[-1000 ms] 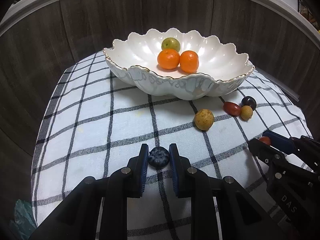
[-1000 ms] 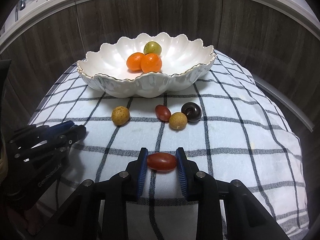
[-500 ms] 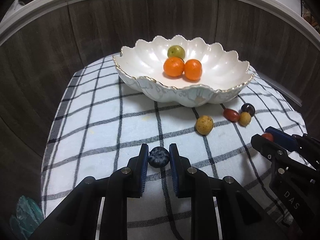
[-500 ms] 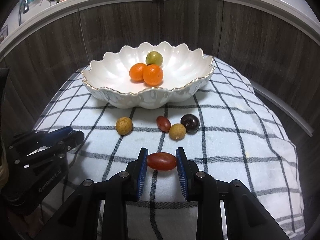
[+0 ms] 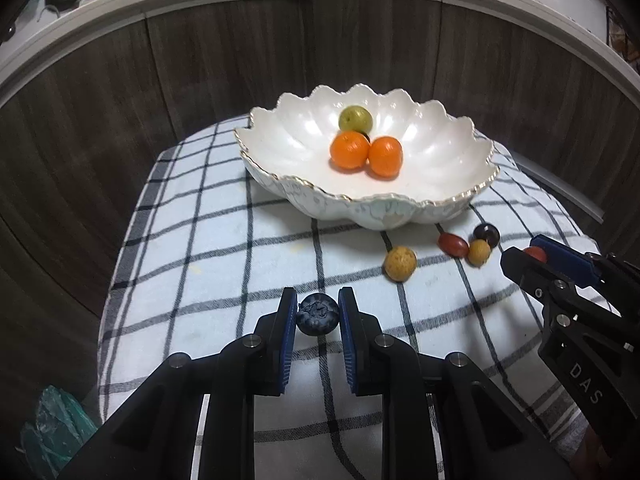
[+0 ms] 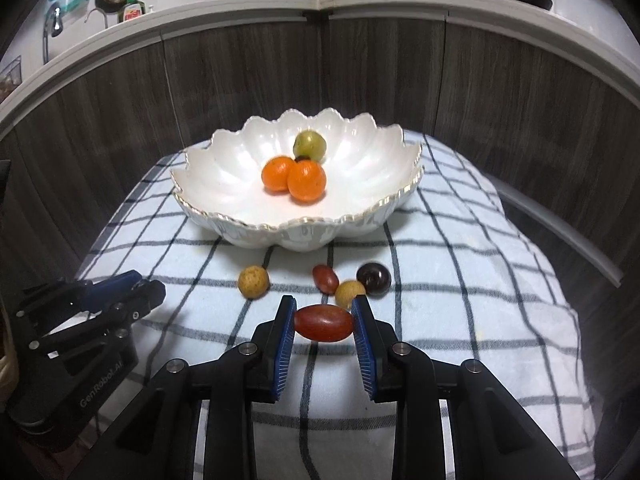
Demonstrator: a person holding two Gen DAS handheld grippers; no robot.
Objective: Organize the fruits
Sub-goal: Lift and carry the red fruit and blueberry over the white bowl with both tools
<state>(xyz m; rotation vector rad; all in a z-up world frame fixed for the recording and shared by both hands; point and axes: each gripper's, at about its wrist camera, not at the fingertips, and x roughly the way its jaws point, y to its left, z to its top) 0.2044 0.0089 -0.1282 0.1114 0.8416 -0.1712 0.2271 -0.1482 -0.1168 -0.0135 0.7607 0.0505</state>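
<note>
Fruits head for the bowl (image 5: pixel 460 200): left gripper (image 5: pixel 318 314) jaws clamp a blueberry (image 5: pixel 318 315), right gripper (image 6: pixel 324 322) jaws clamp a red tomato (image 6: pixel 324 323), both held clear of the cloth for carrying

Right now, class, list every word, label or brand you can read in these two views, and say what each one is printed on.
"DAS": white letters on the body of the right hand-held gripper, cut off by the picture's edge.
"GenRobot.AI": grey letters on the body of the left hand-held gripper.
Label on the green bottle on the counter: too small to read.
</note>
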